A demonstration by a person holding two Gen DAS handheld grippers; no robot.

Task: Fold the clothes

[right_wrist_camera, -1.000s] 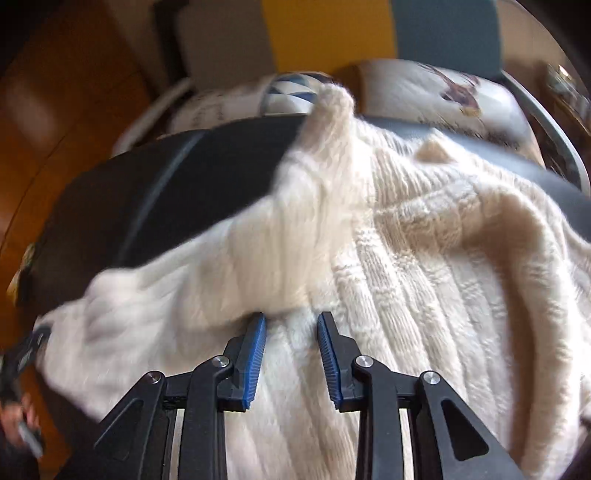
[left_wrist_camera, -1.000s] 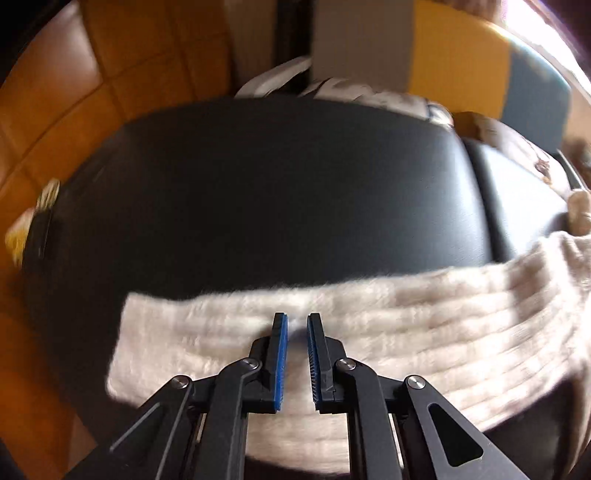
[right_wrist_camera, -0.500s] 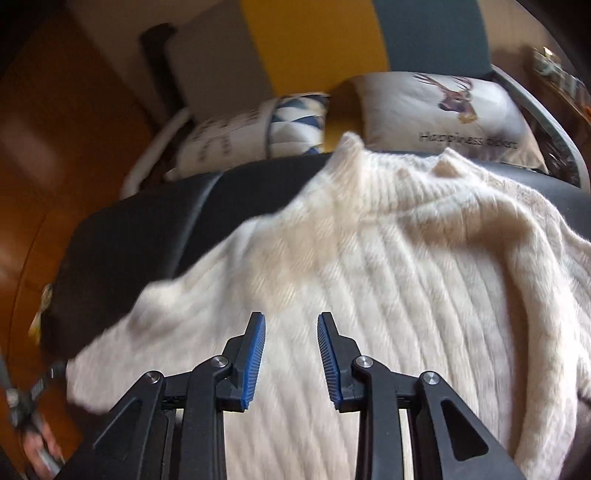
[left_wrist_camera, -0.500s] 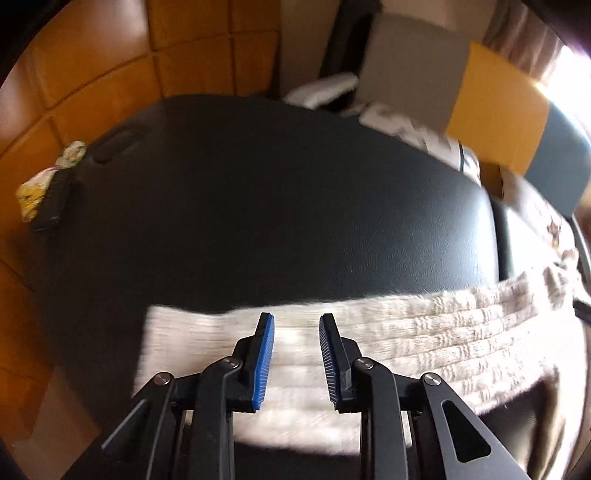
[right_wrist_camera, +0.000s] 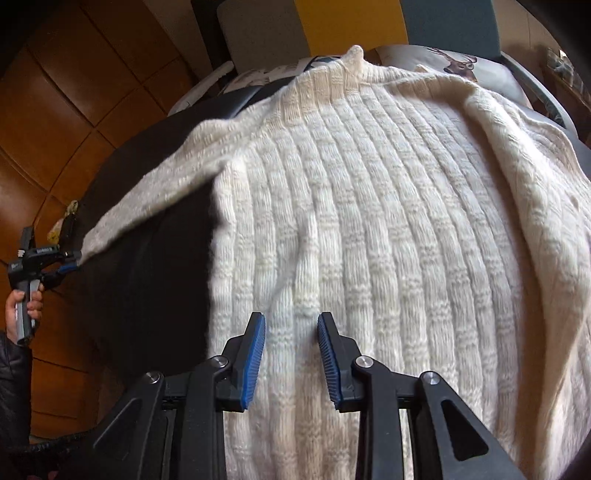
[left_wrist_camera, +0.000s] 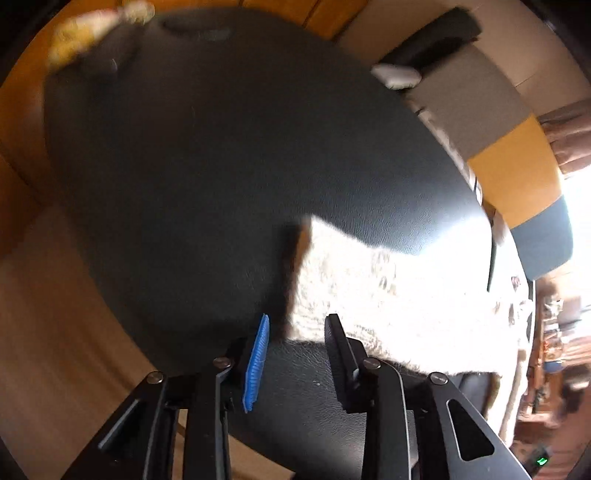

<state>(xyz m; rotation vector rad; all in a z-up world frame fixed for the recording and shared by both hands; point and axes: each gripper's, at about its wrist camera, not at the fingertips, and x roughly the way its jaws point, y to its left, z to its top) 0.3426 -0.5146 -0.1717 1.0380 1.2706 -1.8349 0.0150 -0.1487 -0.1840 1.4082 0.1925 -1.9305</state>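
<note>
A cream ribbed sweater [right_wrist_camera: 369,221] lies spread on a black leather seat [right_wrist_camera: 147,277], collar at the far side. Its left sleeve [right_wrist_camera: 155,192] stretches out flat toward the left. My right gripper [right_wrist_camera: 291,321] hovers open over the sweater's lower body, with no fabric pinched. In the left wrist view the sleeve's cuff end [left_wrist_camera: 388,295] lies bright on the seat. My left gripper [left_wrist_camera: 297,321] is at that cuff with its jaws opening. A corner of the cuff shows between the fingertips, and the pads are not pressing on it. The right wrist view shows the left gripper [right_wrist_camera: 70,264] at the cuff.
A person's hand [right_wrist_camera: 22,306] holds the left gripper's handle at the far left. A sofa back in grey, yellow and blue [left_wrist_camera: 517,177] and a deer-print pillow [right_wrist_camera: 454,62] stand behind the seat. Brown wood [right_wrist_camera: 74,92] surrounds it. A small yellow item [left_wrist_camera: 96,26] lies at the seat's far edge.
The left gripper slid along the sleeve to its cuff end, rolled, and spread its jaws off the fabric. The sleeve now lies straight. The right gripper shifted across the sweater's body.
</note>
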